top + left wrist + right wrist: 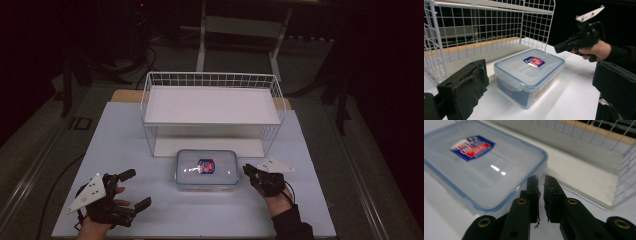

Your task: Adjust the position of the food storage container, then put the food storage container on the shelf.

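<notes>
**Both grippers flank the lidded box, nothing gripped yet**

A white wire rack [212,107] fills the upper middle of the high view, on a pale table [125,150]. Just below it, at centre, sits the clear lidded box [206,169] with a red-and-blue label. The left gripper [131,190], lower left, stands well apart from the box, jaws spread wide and empty. The right gripper [246,170], right of centre, has its tips just beside the box's right edge, jaws nearly together with a thin gap and nothing between them. This looks like the approach step; next, likely working the side latch or grasping the box.
</notes>
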A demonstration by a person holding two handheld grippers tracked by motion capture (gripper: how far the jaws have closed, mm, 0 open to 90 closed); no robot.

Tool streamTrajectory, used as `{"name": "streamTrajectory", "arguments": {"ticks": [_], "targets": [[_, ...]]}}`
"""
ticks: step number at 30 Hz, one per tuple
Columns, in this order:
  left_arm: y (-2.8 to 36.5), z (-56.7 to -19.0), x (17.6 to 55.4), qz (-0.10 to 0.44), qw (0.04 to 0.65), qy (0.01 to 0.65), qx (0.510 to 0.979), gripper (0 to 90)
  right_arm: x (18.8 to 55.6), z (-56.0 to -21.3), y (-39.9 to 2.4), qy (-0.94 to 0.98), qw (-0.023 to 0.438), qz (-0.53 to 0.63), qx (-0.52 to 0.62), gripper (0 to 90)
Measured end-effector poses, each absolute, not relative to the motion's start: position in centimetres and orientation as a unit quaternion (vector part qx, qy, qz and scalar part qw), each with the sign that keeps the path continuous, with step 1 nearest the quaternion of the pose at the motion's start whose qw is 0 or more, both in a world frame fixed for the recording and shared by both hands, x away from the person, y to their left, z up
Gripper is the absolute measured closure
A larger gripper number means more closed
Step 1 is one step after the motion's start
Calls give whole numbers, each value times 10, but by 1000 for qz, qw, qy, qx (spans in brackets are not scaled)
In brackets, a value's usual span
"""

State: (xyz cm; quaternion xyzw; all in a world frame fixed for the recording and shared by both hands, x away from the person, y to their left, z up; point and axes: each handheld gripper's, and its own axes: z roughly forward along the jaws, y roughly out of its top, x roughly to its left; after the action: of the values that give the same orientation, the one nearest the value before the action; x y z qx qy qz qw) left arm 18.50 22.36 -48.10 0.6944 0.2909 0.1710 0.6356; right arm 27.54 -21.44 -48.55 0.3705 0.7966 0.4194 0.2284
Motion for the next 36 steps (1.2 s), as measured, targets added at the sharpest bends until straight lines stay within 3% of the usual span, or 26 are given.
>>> {"name": "streamTrajectory", "arguments": {"ticks": [4, 12, 15, 20, 24, 30, 34, 36], "targets": [[220, -479, 185, 167, 632, 285, 701, 0, 265, -476, -221, 786, 224, 445, 367, 697], [203, -460, 186, 157, 631, 268, 711, 0, 241, -452, -225, 770, 213, 497, 340, 292], [195, -452, 189, 156, 626, 260, 718, 0, 234, -446, -221, 775, 229, 500, 310, 154], [185, -443, 196, 144, 622, 255, 726, 0, 228, -441, -213, 791, 235, 494, 276, 138], [175, -438, 203, 139, 614, 253, 735, 0, 224, -438, -205, 792, 251, 491, 263, 188], [165, -432, 219, 121, 599, 253, 750, 0, 229, -434, -200, 799, 227, 499, 247, 247], [159, -427, 232, 113, 594, 261, 752, 0, 236, -434, -198, 801, 192, 504, 260, 247], [157, -426, 239, 113, 591, 271, 752, 0, 240, -435, -199, 792, 189, 511, 275, 206]]}}
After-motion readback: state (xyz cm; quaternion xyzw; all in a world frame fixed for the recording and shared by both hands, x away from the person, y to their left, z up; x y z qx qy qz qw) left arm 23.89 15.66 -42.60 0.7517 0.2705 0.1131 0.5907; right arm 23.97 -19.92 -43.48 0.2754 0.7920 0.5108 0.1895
